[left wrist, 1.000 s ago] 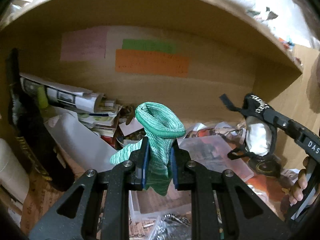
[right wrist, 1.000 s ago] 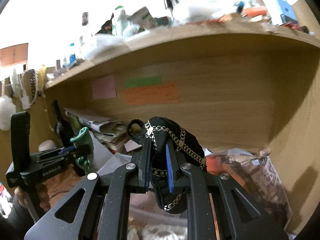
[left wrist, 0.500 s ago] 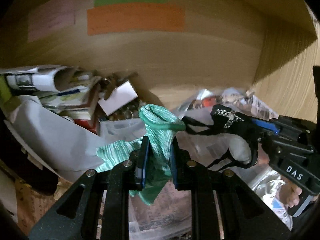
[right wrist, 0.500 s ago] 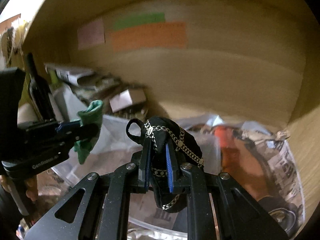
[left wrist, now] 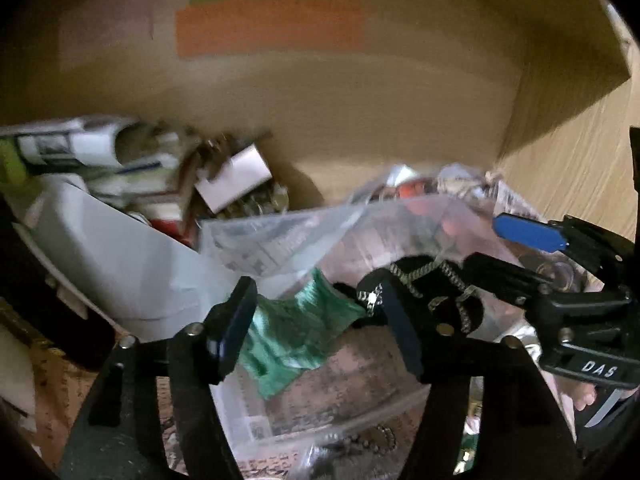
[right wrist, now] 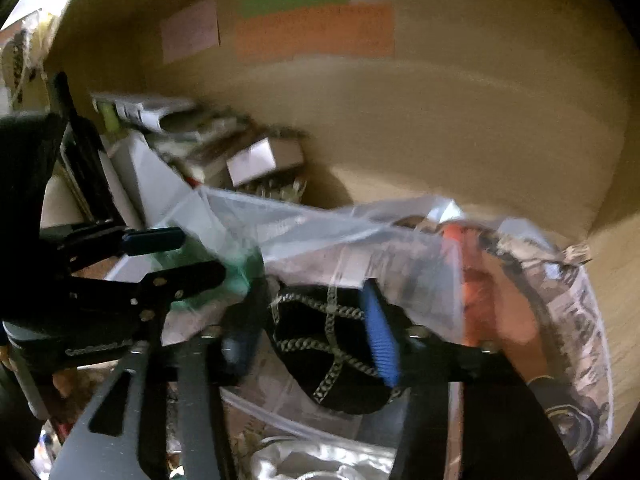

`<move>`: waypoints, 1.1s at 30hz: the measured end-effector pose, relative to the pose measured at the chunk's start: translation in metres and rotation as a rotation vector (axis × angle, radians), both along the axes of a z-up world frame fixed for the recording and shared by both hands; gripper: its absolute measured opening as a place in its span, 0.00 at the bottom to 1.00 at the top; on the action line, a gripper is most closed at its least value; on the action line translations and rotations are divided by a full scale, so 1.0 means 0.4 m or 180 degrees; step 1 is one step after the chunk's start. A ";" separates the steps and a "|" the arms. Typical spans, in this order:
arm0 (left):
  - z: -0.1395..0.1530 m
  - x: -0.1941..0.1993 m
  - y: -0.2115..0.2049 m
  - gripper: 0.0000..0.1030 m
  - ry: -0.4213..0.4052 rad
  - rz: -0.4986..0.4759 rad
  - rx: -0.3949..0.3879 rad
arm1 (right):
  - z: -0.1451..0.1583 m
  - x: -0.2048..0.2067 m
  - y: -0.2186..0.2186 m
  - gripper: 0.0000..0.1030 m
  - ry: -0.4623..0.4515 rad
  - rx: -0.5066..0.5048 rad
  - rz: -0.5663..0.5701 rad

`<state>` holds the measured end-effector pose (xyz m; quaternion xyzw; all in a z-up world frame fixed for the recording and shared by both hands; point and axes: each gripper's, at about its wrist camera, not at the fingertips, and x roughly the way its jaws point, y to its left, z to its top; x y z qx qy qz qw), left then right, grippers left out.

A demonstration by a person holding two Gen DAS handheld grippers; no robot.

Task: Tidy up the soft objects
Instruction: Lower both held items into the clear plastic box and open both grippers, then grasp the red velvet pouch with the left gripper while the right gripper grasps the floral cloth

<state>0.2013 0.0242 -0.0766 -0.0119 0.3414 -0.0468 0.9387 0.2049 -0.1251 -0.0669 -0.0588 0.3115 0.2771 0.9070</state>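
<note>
Both tools now gape wide: the green sock (left wrist: 296, 336) lies loose between the left tool (left wrist: 320, 328), the black pouch (right wrist: 332, 344) between the right tool (right wrist: 312, 332), both dropped into the clear bin (left wrist: 320, 420).

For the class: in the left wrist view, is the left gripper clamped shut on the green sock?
No: the left gripper has its jaws spread wide, and the green sock lies loose between them.
</note>
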 end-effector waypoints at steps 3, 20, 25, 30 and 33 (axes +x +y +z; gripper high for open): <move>0.043 -0.042 0.011 0.77 -0.0163 0.0046 -0.0046 | 0.042 -0.038 -0.027 0.63 -0.0192 0.0091 -0.0054; 0.027 -0.289 -0.025 0.99 -0.0327 0.0082 -0.0003 | 0.033 -0.258 -0.094 0.79 -0.0395 0.0279 -0.0081; -0.029 -0.331 -0.049 0.99 -0.0187 0.0063 -0.0029 | -0.016 -0.298 -0.113 0.79 -0.0233 0.0287 -0.0124; -0.097 -0.367 -0.053 0.99 0.0001 0.0106 -0.0153 | -0.067 -0.323 -0.127 0.79 -0.0037 0.0316 -0.0173; -0.128 -0.385 -0.058 0.99 0.0095 0.0115 -0.0194 | -0.096 -0.335 -0.127 0.79 0.0062 0.0296 -0.0171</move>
